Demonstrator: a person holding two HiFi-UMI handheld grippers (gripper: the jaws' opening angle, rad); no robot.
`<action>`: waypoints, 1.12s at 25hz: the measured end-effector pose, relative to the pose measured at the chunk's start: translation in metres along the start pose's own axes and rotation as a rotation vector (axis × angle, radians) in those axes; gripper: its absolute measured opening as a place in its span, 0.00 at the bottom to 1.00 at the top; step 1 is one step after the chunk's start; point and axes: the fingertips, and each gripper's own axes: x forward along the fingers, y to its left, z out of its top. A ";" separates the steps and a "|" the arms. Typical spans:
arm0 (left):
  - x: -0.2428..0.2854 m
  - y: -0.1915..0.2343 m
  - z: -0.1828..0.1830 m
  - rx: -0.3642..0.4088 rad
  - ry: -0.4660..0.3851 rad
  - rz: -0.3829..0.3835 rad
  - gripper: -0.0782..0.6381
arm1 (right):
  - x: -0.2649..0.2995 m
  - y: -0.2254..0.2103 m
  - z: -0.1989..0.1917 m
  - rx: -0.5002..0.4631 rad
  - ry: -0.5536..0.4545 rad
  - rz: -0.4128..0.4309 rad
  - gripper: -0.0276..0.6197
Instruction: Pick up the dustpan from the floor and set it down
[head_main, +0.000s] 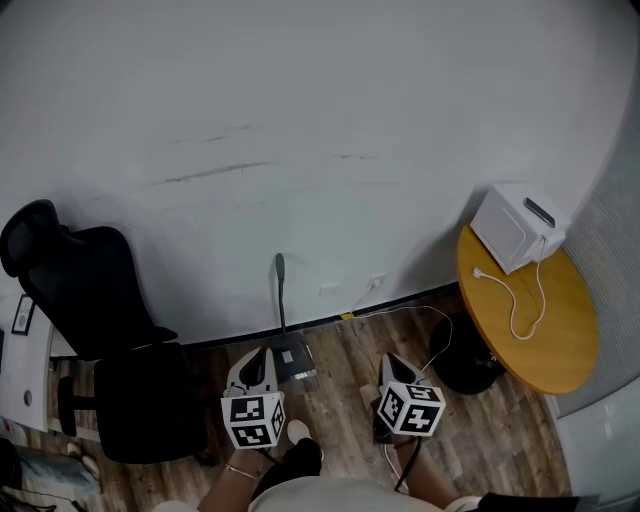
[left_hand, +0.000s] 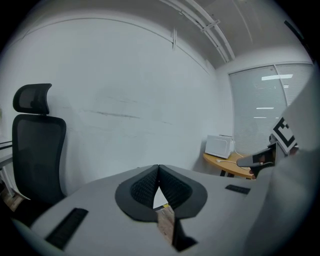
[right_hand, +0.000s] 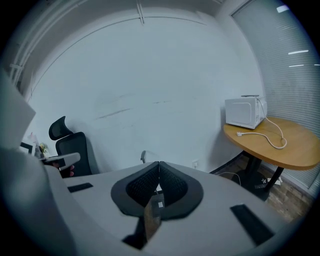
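Note:
The dustpan (head_main: 293, 361) is dark grey and stands on the wooden floor against the white wall, its long handle (head_main: 281, 290) upright. My left gripper (head_main: 266, 362) hangs just left of the pan, my right gripper (head_main: 391, 364) a little way to its right. In the left gripper view the left gripper (left_hand: 158, 167) has its jaws shut with nothing between them. In the right gripper view the right gripper (right_hand: 159, 164) is also shut and empty. The handle's top (right_hand: 143, 156) shows just left of its tips.
A black office chair (head_main: 92, 300) stands at the left, close to the left gripper. At the right is a round wooden table (head_main: 565, 330) with a white microwave (head_main: 515, 226) and its loose cord. The table's black base (head_main: 468, 362) and floor cables lie near the right gripper.

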 end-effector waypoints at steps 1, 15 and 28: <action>0.010 0.001 0.004 -0.004 -0.002 0.003 0.13 | 0.008 -0.001 0.007 -0.002 -0.002 0.004 0.09; 0.122 0.017 0.041 0.010 0.009 0.025 0.13 | 0.114 -0.021 0.071 0.000 0.006 0.042 0.09; 0.186 0.030 0.031 0.007 0.098 0.082 0.13 | 0.191 -0.046 0.084 0.016 0.081 0.067 0.09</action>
